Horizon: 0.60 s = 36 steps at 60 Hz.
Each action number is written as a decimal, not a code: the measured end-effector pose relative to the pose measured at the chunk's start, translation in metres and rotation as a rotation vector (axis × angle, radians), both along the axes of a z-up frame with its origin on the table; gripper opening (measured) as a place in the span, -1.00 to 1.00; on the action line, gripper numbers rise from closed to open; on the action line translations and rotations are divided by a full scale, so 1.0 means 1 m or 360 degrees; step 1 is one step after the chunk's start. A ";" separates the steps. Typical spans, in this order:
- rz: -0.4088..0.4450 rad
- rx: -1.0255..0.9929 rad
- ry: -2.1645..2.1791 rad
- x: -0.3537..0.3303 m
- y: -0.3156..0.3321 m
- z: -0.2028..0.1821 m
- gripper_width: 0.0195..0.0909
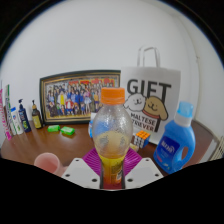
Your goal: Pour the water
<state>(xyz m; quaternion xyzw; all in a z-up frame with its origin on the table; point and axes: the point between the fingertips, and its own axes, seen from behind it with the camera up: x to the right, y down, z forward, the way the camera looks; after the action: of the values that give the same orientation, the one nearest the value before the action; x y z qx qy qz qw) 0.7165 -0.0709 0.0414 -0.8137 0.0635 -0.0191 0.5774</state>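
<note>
Here the tool (112, 178) stood clamped on an orange-capped bottle (112, 135), upright above the counter (40, 145), blue detergent bottle (175, 140) beside, gift bag (150, 95) behind.

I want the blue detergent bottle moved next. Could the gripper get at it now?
Probably not: the gripper is shut on the clear orange-capped plastic bottle; the blue detergent bottle stands beyond, to one side.

upright orange-capped bottle (112, 135), part-filled with yellow liquid.
</note>
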 end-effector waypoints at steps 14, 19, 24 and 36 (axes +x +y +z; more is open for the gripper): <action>-0.0076 -0.0062 0.0050 0.016 -0.005 -0.059 -0.87; -0.0109 -0.0050 0.0055 0.018 -0.006 -0.059 -0.78; -0.0120 -0.0065 0.0027 0.017 -0.006 -0.059 -0.42; -0.0145 -0.0211 0.0053 0.009 -0.021 -0.062 0.80</action>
<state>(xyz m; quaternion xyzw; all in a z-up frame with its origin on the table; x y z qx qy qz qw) 0.7254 -0.0917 -0.0203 -0.8466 0.1087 -0.0360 0.5197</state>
